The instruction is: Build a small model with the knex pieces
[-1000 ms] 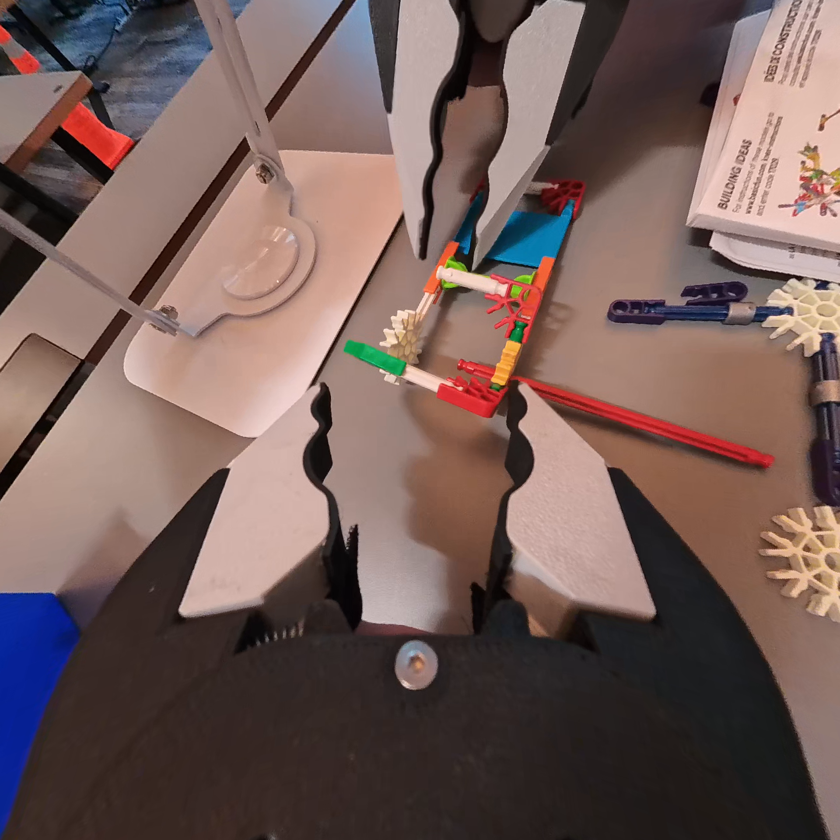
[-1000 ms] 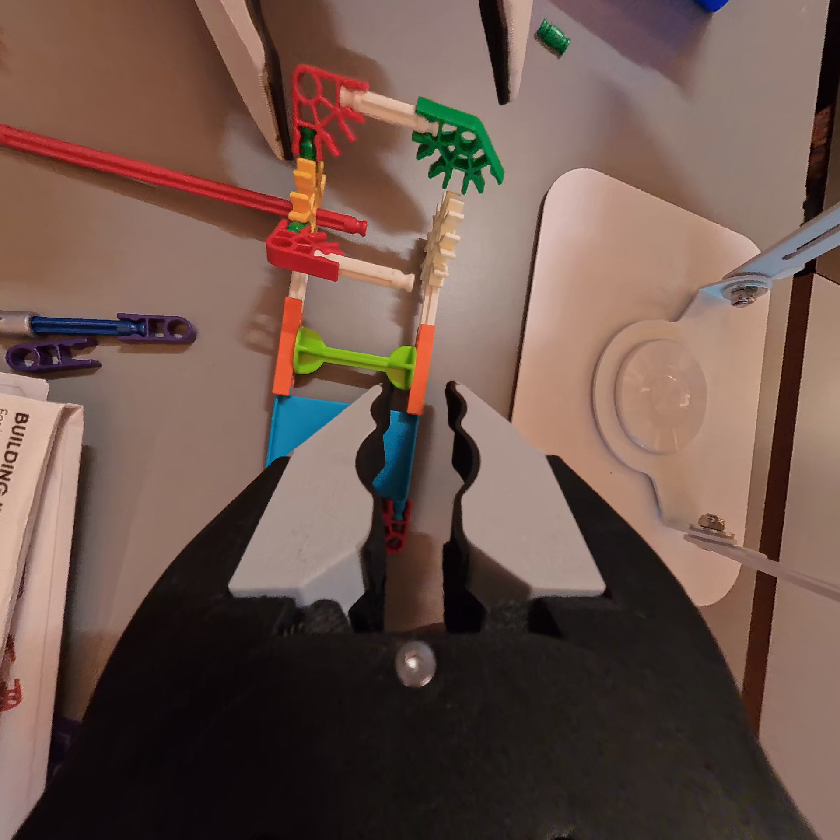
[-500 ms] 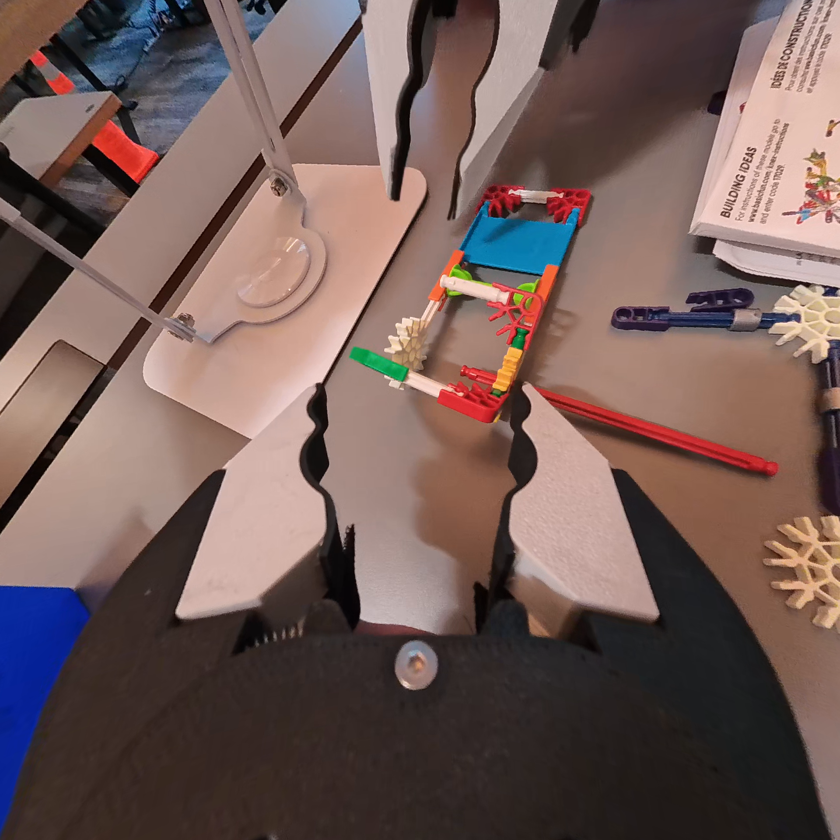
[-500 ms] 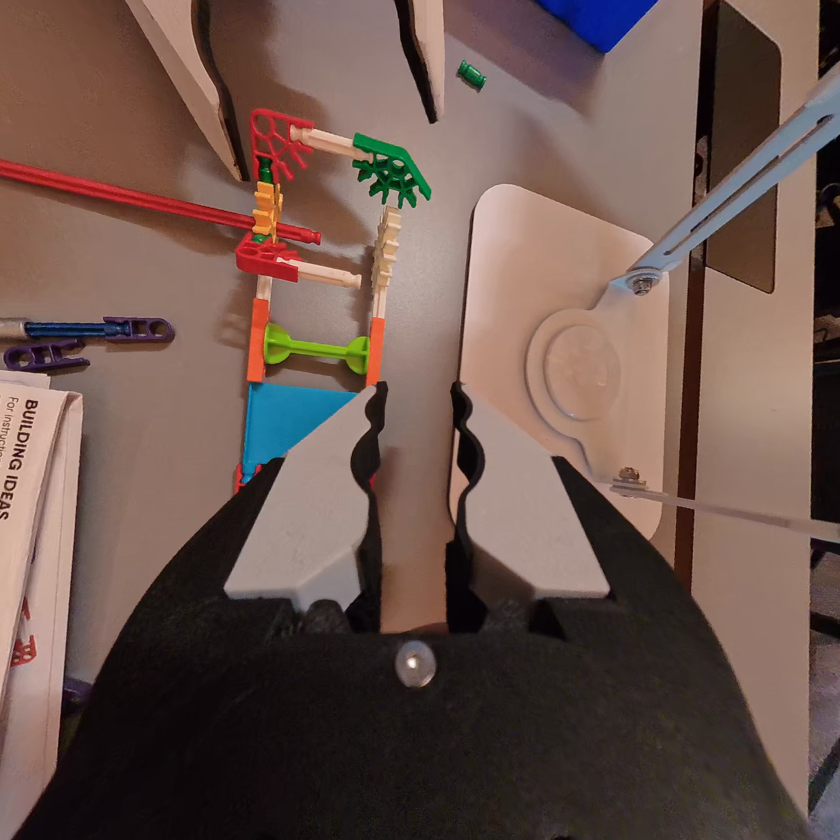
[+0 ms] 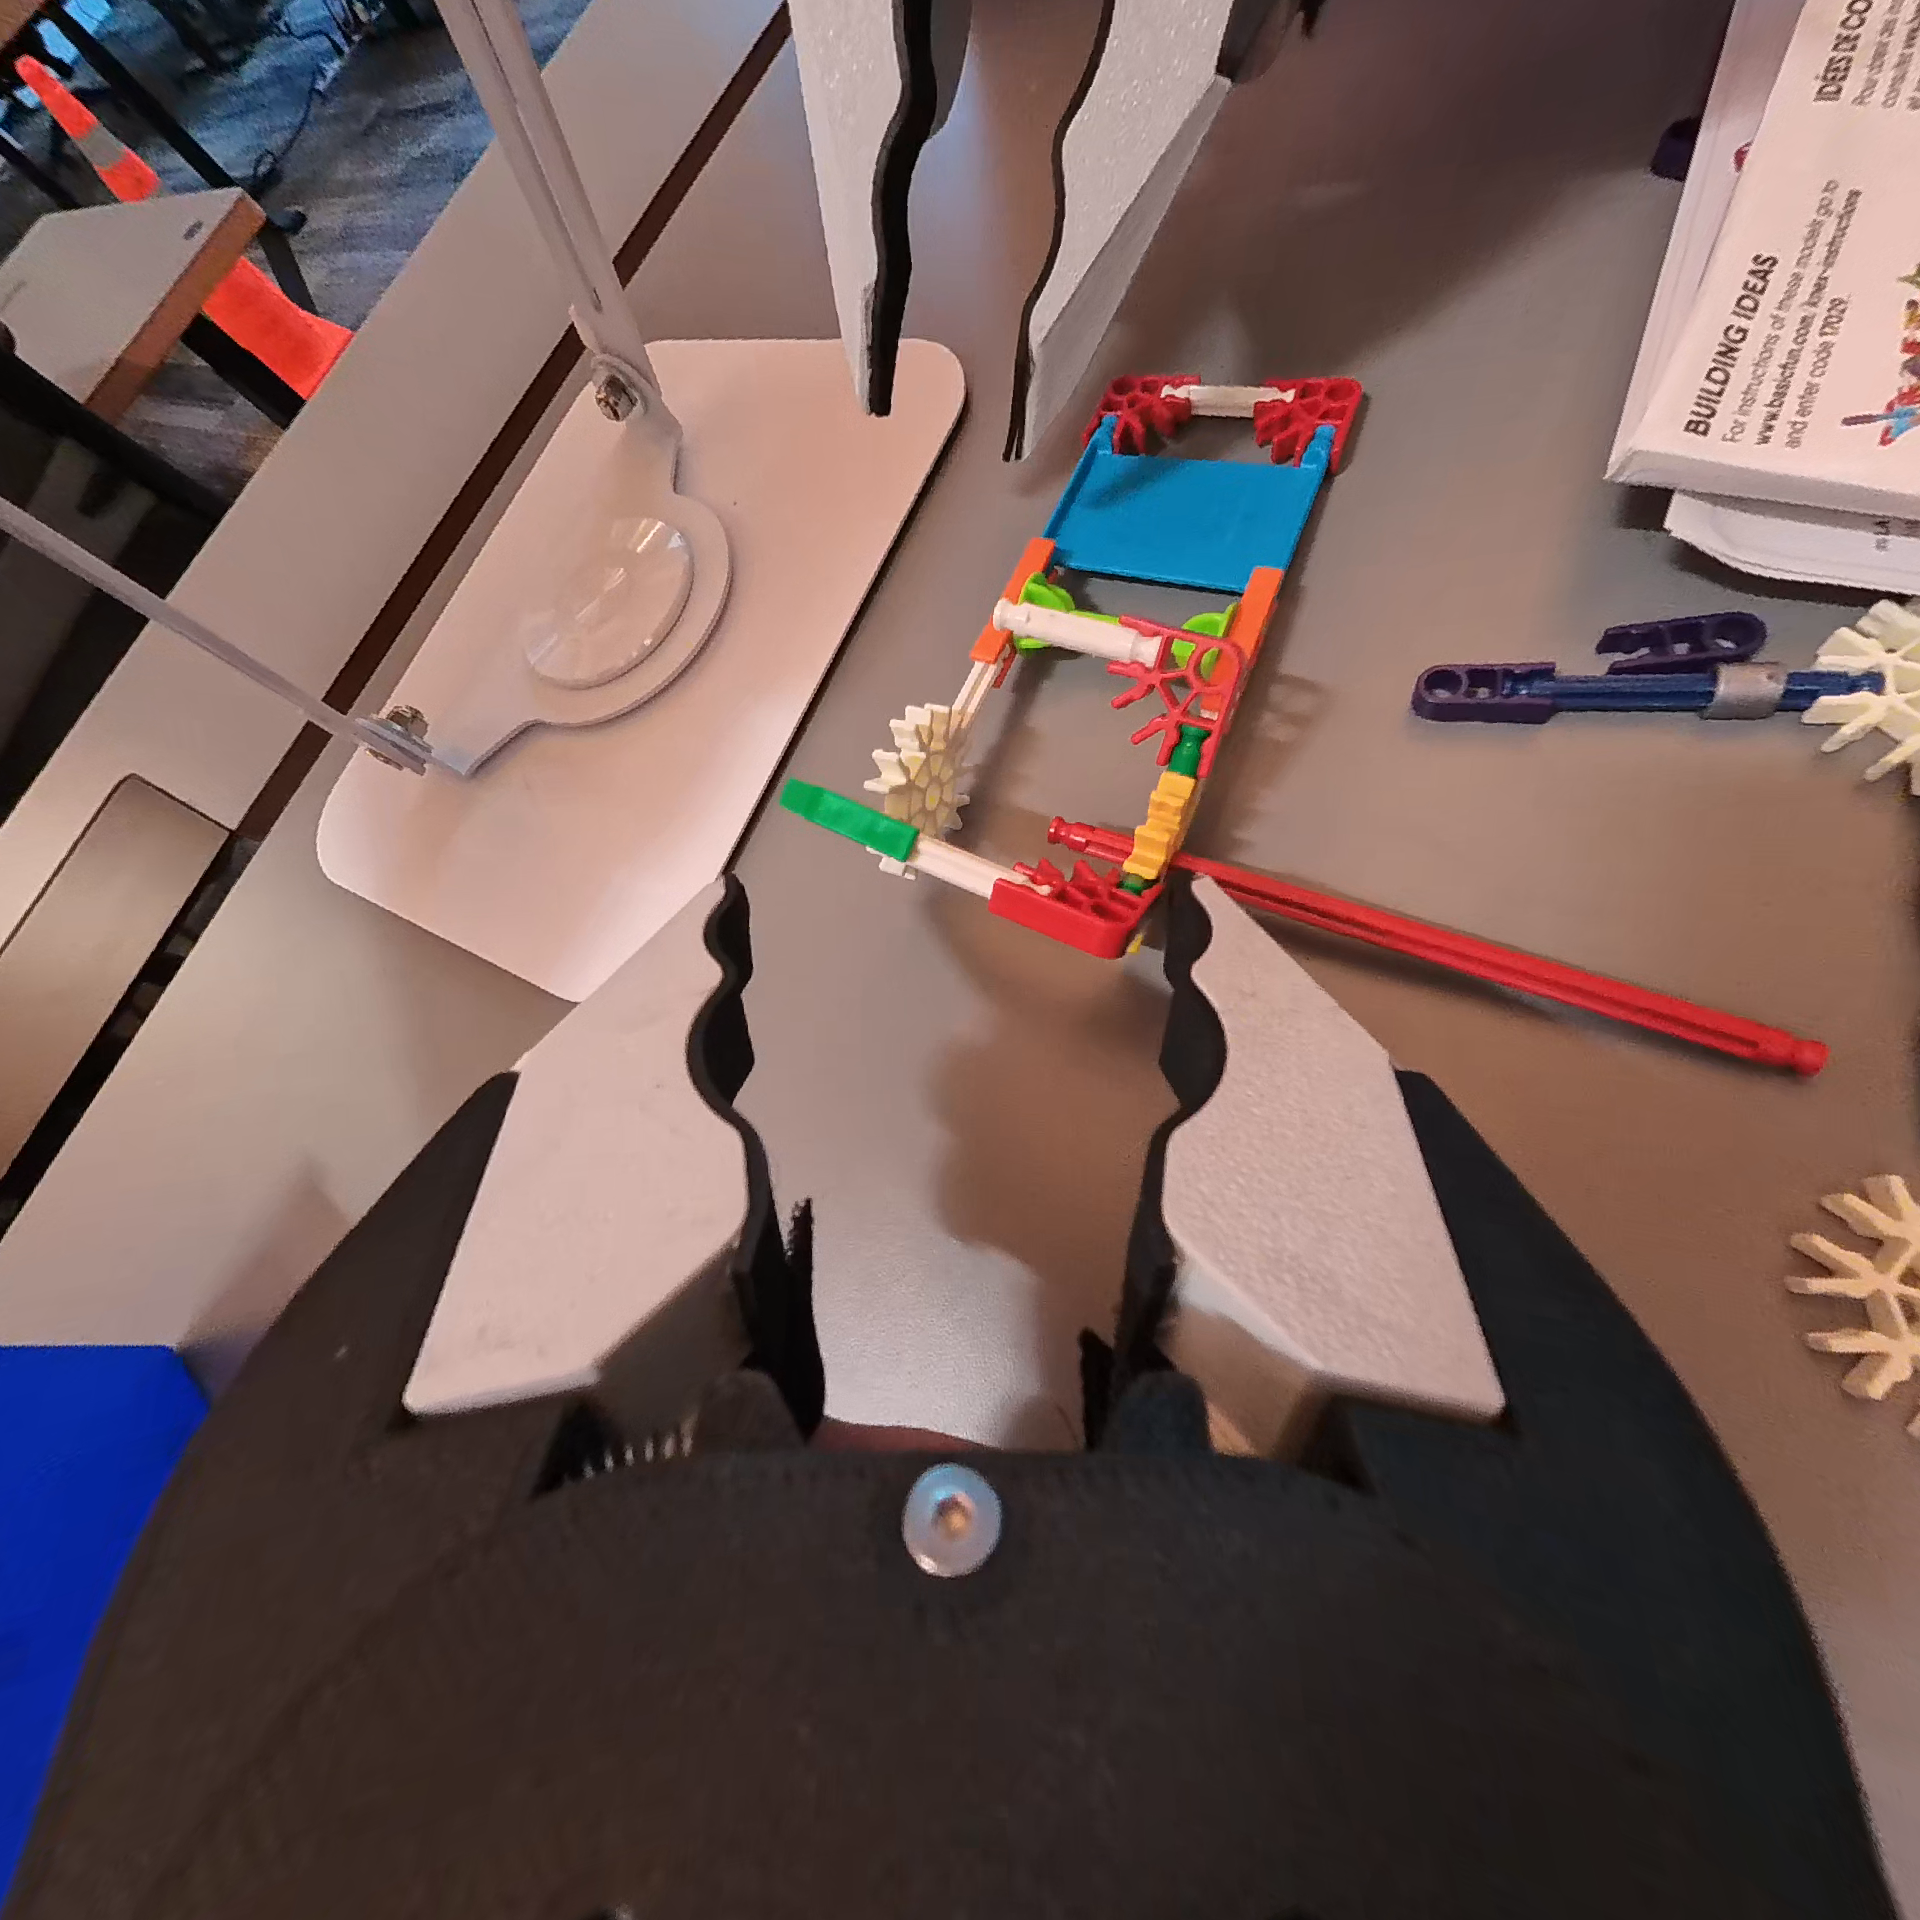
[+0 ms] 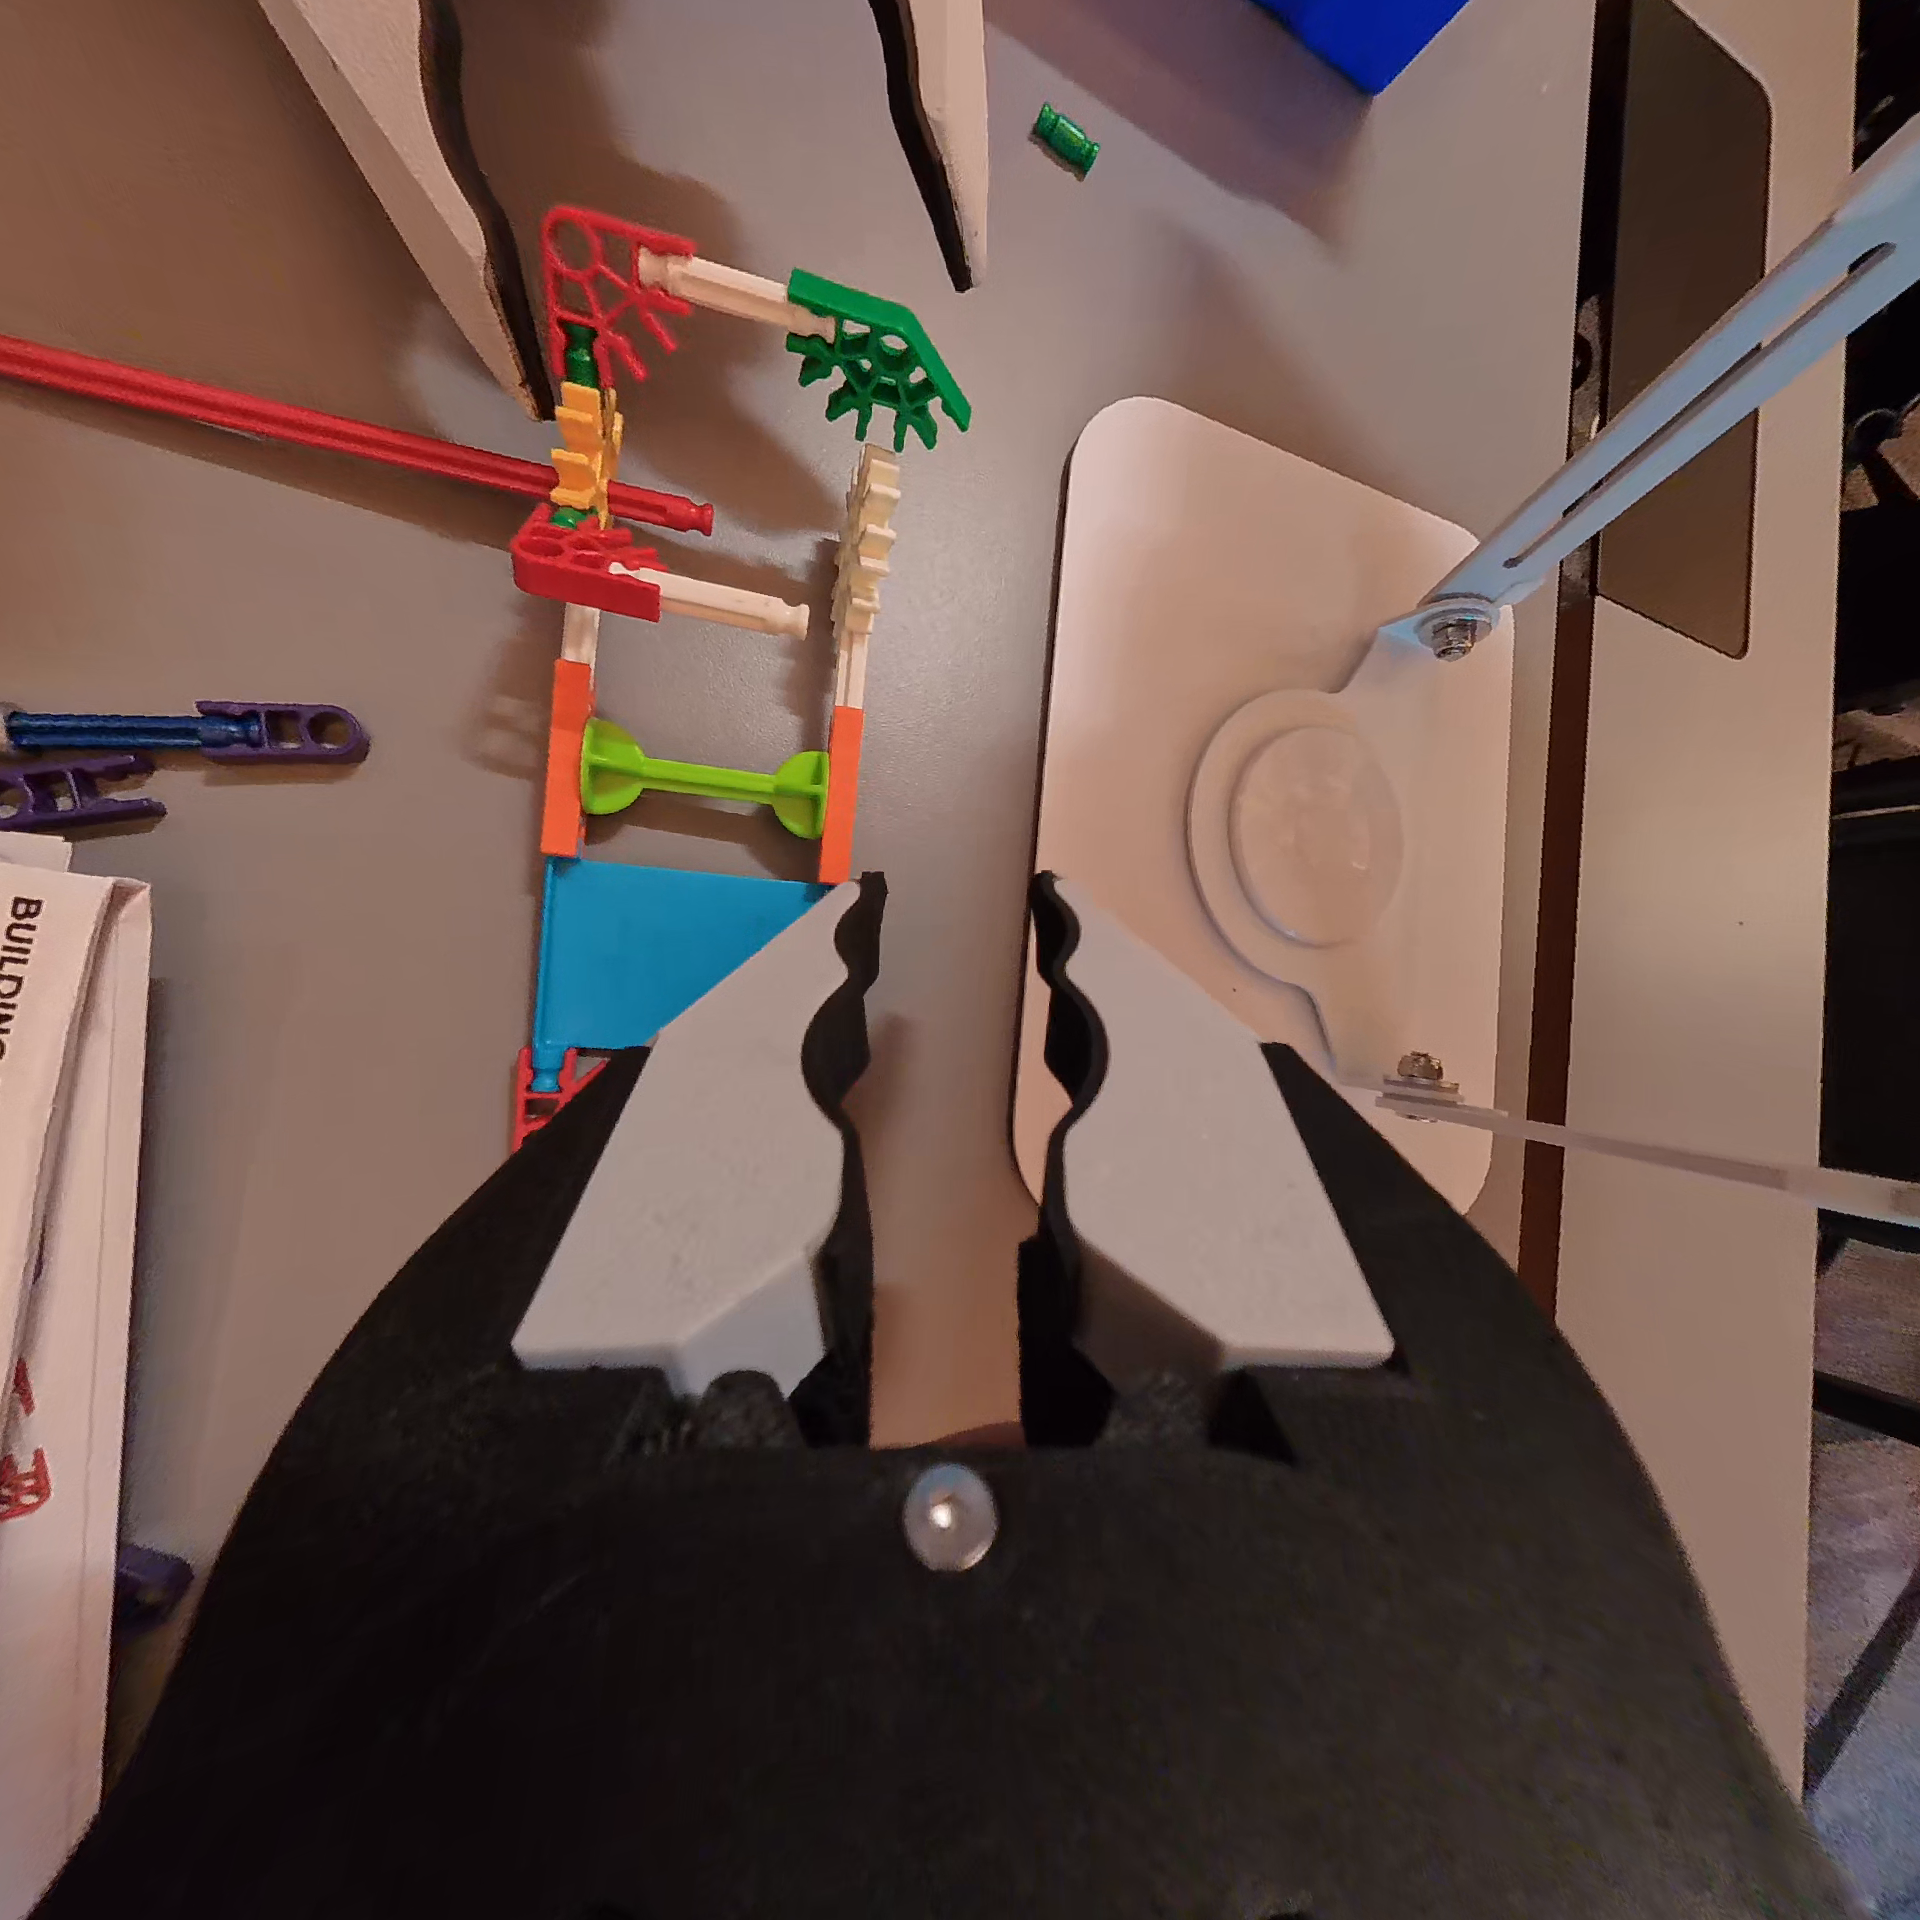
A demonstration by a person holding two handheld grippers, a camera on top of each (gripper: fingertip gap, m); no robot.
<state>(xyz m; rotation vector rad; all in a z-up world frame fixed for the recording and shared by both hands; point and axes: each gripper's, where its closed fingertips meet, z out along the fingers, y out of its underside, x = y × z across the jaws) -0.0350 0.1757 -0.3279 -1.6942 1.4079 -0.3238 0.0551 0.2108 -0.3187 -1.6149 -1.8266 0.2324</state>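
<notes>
A colourful rod-and-connector model (image 5: 1122, 665) lies flat on the grey table, with a blue panel (image 5: 1184, 514) at its far end. My left gripper (image 5: 956, 904) is open and empty, just short of the model's red corner connector (image 5: 1081, 909). Its right fingertip is beside a long red rod (image 5: 1455, 966) that runs under the model. My right gripper (image 6: 956, 894) is open by a narrow gap and empty. It hovers between the blue panel (image 6: 644, 956) and a white base plate (image 6: 1268, 810). Each gripper shows in the other's view, the right one (image 5: 945, 426) and the left one (image 6: 748, 343).
The white base plate (image 5: 623, 644) carries a round lens and metal arms. Paper booklets (image 5: 1787, 312) lie at the right. A blue and purple rod (image 5: 1610, 691) and cream snowflake connectors (image 5: 1870, 1288) lie nearby. A small green piece (image 6: 1065, 138) and a blue box (image 5: 83, 1507) sit near the left gripper. The grippers' ends are close to 11 cm from one another. The small green piece (image 6: 1065, 138) lies some 11 cm from my left tips, 20 cm from my right tips.
My right gripper has come off the blue panel's edge, shifted towards the white base plate and opened a little wider. The model stays on the table. My left gripper stays open.
</notes>
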